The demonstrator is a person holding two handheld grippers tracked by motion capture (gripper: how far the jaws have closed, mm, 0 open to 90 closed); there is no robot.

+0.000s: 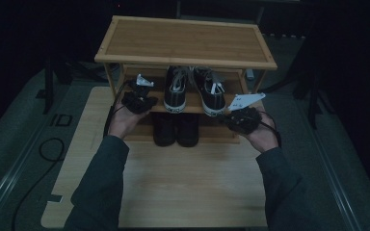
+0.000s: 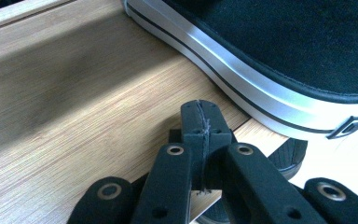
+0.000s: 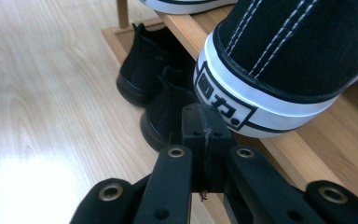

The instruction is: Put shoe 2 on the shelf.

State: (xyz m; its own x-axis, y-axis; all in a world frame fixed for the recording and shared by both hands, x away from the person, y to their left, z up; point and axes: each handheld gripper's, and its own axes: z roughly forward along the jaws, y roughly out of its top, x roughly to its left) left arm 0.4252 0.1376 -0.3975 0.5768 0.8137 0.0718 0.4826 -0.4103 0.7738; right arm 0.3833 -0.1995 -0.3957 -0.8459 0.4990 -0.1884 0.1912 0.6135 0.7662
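the person's two grey sleeves [image 1: 101,192] are seen nearest the camera, reaching in from the bottom of the high view over the light wooden desk [image 1: 183,187]. on the far part of the desk a wooden shoe rack [image 1: 185,41] is stood, its bare top board lying above a middle shelf [image 1: 192,102] and a lower level. on the middle shelf a pair of black sneakers [image 1: 195,91] with white soles is set side by side, heels toward the person; below them a pair of black boots [image 1: 176,129] is placed, heels outward too. the left hand-held gripper [image 1: 138,96] is held at the left part of the middle shelf, just beside the left sneaker [image 2: 279,56], and in the left gripper view its jaws are seen pressed together with nothing between them, over the shelf board near the white sole. the right hand-held gripper [image 1: 243,118] is held at the right front corner of the rack, and in the right gripper view its jaws are likewise closed on nothing, just below the heel of the right sneaker [image 3: 284,60], whose white heel patch is close to the jaw tips; whether it is touched cannot be told.
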